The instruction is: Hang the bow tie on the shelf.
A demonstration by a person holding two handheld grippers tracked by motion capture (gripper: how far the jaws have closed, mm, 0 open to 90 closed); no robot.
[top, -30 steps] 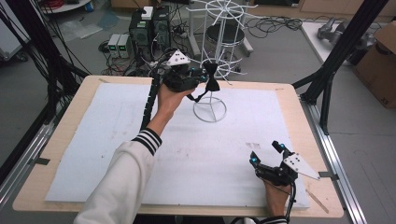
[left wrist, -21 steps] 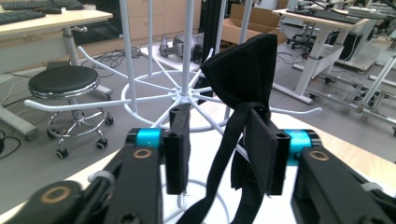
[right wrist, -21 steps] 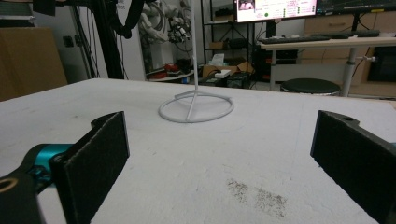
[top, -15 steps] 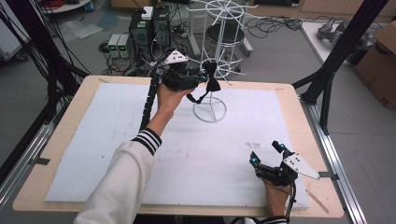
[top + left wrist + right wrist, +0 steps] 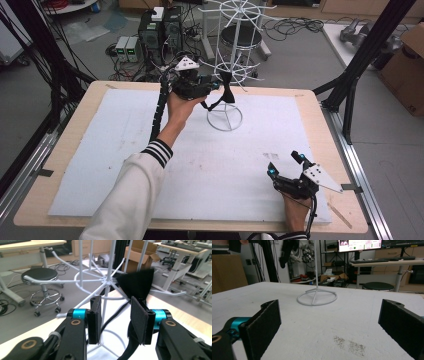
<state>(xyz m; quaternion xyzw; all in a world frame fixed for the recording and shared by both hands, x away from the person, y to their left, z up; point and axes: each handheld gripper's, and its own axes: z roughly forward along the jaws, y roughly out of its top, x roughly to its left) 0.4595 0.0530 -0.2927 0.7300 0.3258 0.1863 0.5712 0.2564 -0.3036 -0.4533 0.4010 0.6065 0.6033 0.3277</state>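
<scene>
Bow tie (image 5: 228, 93) is being hung on the far white rack (image 5: 225, 116); left tool (image 5: 216, 88), just closing, stands loose around its strap, and needs withdrawing, while right tool (image 5: 286, 164) rests open.

Even, bright indoor light falls from overhead, leaving only soft, faint shadows on the white table cover (image 5: 125, 165). Both gripper views are soft, near jaws blurred, with wide-angle bending toward the edges.

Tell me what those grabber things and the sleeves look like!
Both grabbers, left and right, are black with flat black pads, shiny blue rings, a grey triangle plate on top, and a black cable. The sleeve is white with dark-striped cuffs.
</scene>
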